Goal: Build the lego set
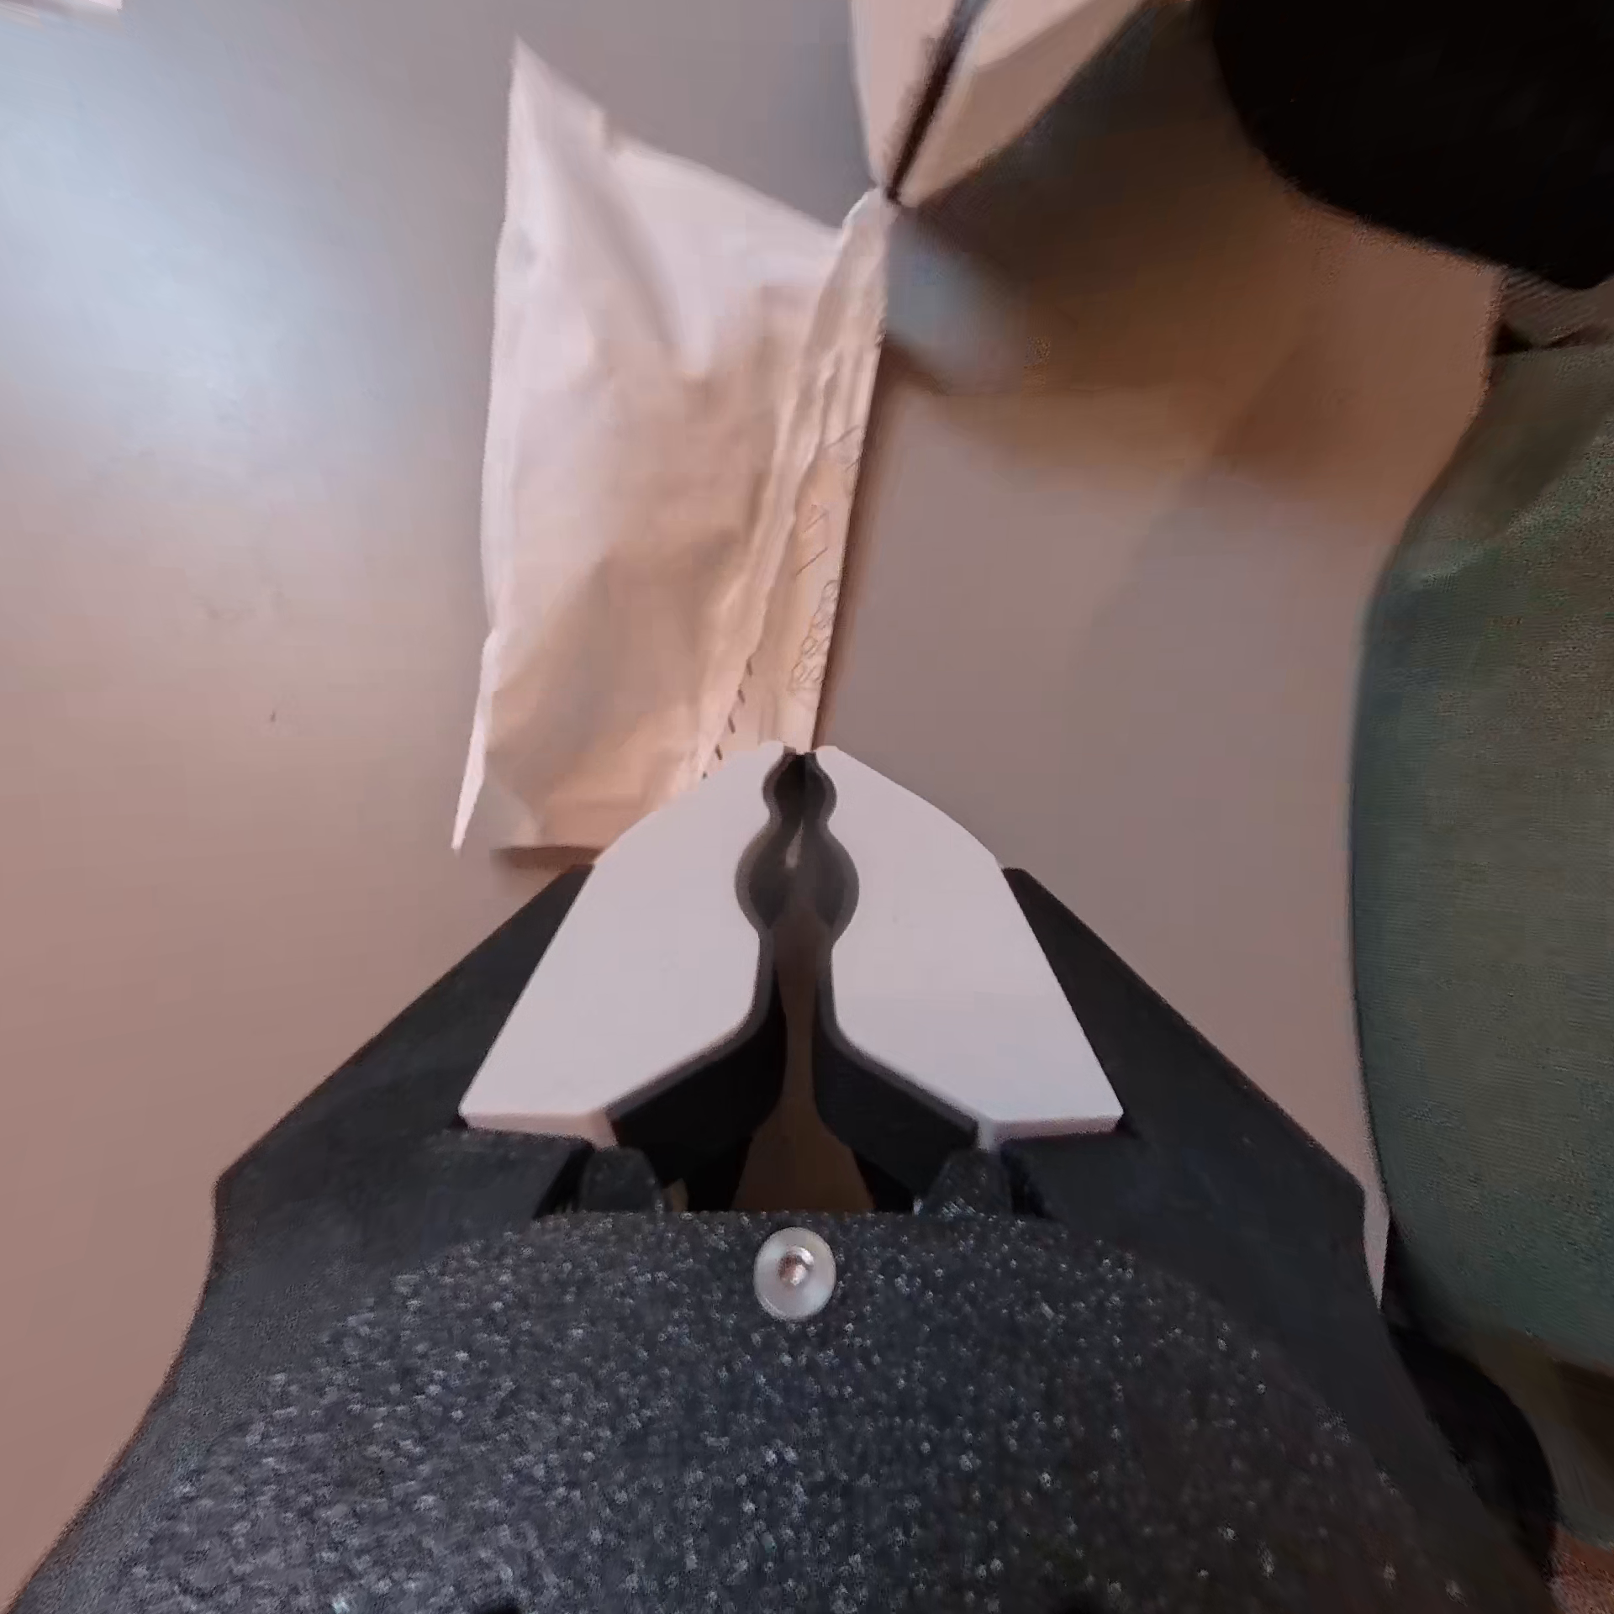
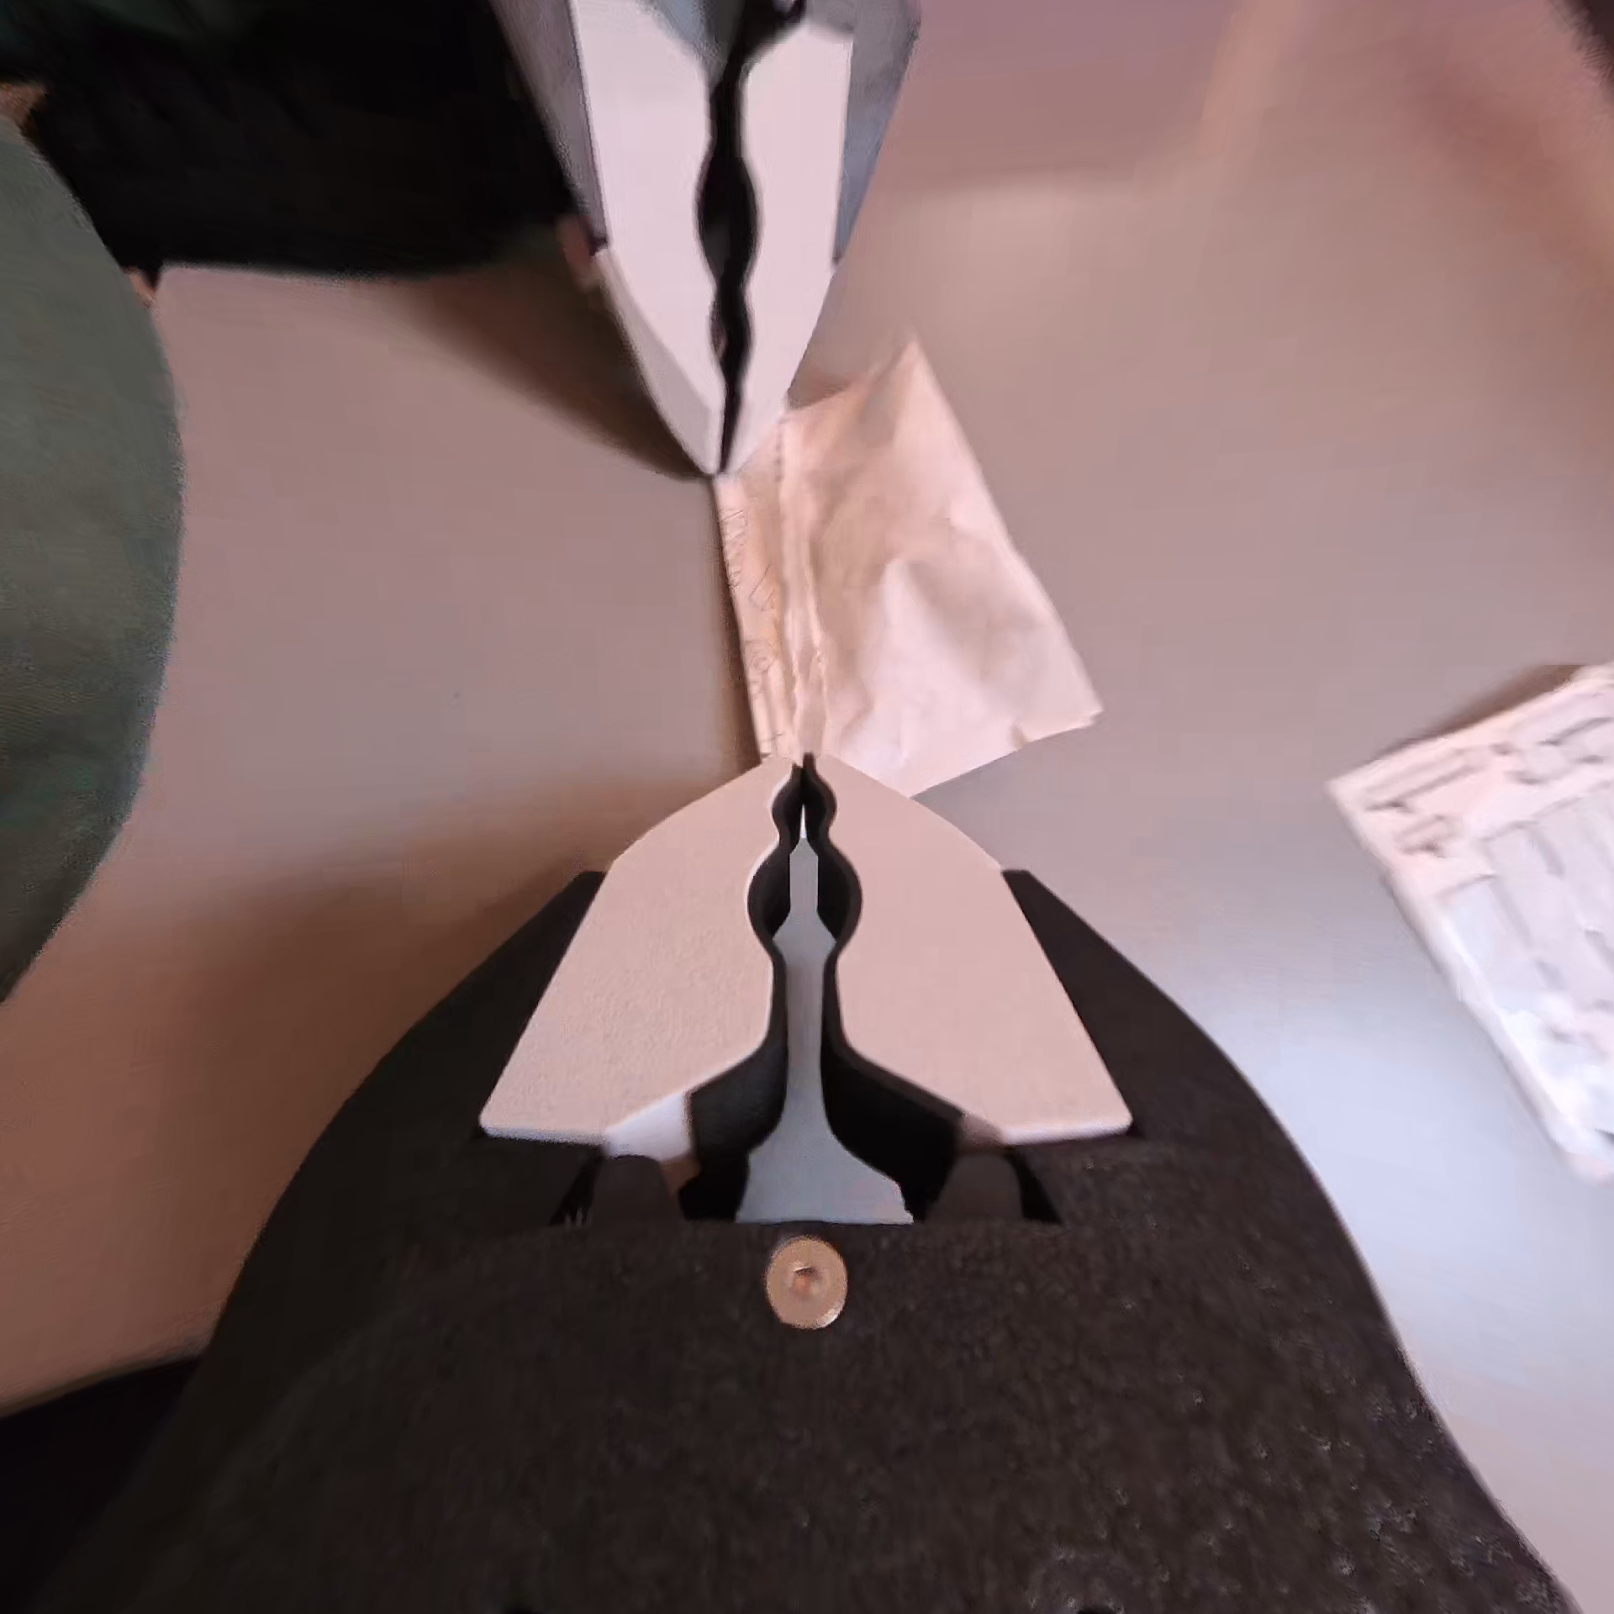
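Both claws, my left one point(image 1: 796, 758) and right one point(image 2: 805, 762), are clenched on opposite ends of one edge of a white paper bag point(image 1: 664, 489) held above the table point(image 1: 218, 437); to open it, I should pull apart steadily.

Soft, warm indoor light — no glare, only faint shadows on the grey table point(image 1: 218, 437). Both wide-angle views bow at the edges. The paper bag point(image 1: 646, 489) and the booklet point(image 2: 1502, 891) are motion-blurred; each near gripper body is sharper.
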Tool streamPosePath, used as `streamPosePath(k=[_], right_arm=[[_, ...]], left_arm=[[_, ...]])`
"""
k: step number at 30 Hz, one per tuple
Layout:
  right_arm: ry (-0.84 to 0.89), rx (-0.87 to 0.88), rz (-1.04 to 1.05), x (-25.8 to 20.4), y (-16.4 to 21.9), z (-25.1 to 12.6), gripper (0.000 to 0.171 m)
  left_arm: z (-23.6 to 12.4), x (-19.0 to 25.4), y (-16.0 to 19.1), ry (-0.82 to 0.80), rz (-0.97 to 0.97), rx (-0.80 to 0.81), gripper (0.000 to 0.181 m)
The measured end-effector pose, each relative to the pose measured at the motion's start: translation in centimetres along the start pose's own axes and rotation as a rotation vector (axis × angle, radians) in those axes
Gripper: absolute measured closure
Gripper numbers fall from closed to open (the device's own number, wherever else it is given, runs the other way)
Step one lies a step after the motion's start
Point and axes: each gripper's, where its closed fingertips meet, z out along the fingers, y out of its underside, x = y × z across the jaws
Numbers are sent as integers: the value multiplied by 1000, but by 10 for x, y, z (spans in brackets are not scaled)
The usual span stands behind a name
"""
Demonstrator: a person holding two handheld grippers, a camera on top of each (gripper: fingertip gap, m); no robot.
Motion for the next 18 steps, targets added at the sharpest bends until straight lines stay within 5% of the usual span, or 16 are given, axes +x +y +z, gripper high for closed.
streamPosePath(k=[1,2,8,9,12,18], right_arm=[[40,27,-19,5,-4,-8,171],[77,33,-41,8,-5,-15,171],[226,-5,-107,10,-2,-15,88],[233,-3,-108,9,-1,-13,86],[285,24,-165,10,-7,-11,89],[321,-72,-390,3,3,-4,110]], left_arm=[[-3,4,-8,23,17,64,181],[-8,6,-17,36,21,126,181],[-52,0,-54,-63,99,403,175],[-54,0,-60,-65,100,439,120],[-52,-10,-59,-146,93,423,82],[-47,-10,-49,-269,253,307,94]])
